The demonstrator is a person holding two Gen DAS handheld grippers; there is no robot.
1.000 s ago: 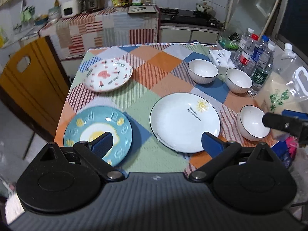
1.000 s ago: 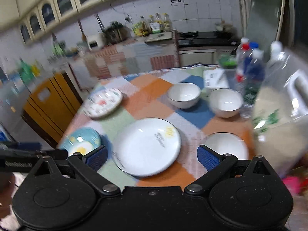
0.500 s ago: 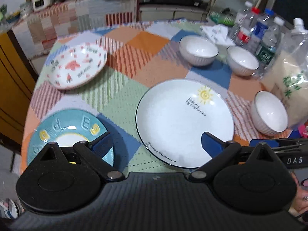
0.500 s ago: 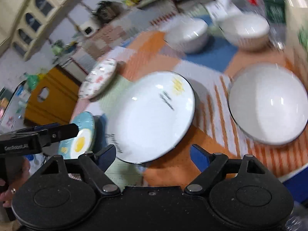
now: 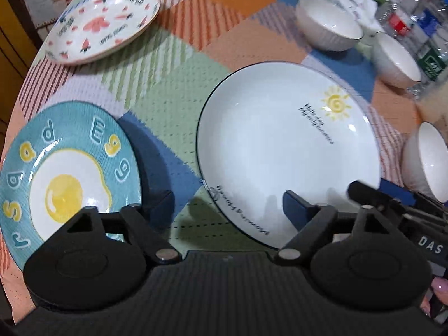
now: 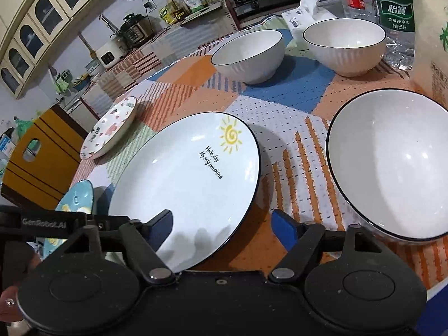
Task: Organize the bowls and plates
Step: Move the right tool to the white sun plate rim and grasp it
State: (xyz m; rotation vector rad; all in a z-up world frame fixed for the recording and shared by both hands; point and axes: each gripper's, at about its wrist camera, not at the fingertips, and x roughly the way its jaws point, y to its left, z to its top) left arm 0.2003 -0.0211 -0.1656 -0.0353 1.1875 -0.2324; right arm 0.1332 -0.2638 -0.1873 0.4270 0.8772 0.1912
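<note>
White plate (image 5: 282,145) — black-rimmed, yellow sun, black lettering.

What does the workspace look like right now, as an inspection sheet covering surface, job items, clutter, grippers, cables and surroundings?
Surface: patchwork tablecloth covers the table.
Job's things: sun plate, egg plate, pink-patterned plate, three white bowls, all unstacked.
Clutter: water bottles, tissue pack.
Grippers: left gripper and right gripper open, jaws just closing partway, each with the sun plate's near rim between its fingers, not clamped.
Cables: nothing seen on the table.
Surroundings: kitchen counter, yellow chair.
</note>
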